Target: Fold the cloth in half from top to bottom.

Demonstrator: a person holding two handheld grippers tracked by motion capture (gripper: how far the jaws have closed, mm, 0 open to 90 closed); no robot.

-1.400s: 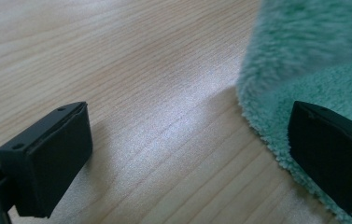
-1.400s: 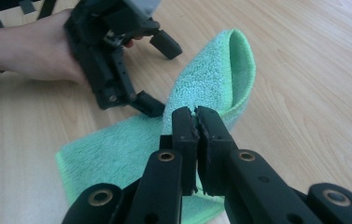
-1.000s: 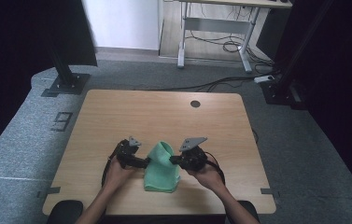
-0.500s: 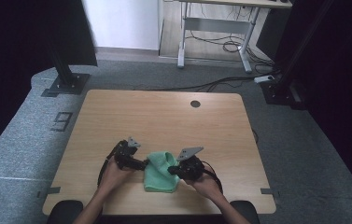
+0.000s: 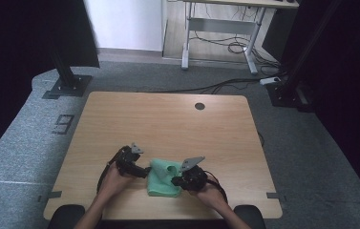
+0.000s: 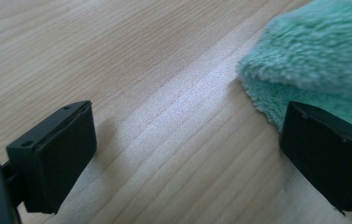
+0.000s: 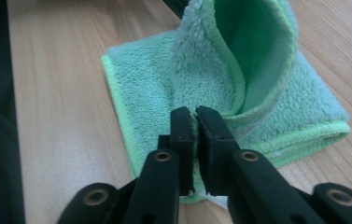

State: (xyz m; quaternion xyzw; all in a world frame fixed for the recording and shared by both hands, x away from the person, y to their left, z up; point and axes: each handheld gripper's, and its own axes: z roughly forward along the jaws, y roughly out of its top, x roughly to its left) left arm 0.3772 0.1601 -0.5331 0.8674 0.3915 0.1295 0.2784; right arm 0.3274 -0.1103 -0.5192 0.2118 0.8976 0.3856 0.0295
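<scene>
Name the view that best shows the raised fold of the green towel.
Right gripper view: the green towel curls up just beyond the right gripper. The high view shows a small lump, the left gripper view a fluffy edge.

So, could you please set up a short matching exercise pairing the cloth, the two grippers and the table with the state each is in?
Things:
1. green cloth
2. left gripper
3. right gripper
4. table

States:
A. jaws wide apart over bare wood, beside the cloth's edge
B. light wood, with a dark round hole near its far edge
C. folded, one layer lifted into a curl
D. jaws nearly together, just opening a little, at the curled layer's edge

Pairs: 1-C, 2-A, 3-D, 4-B
</scene>
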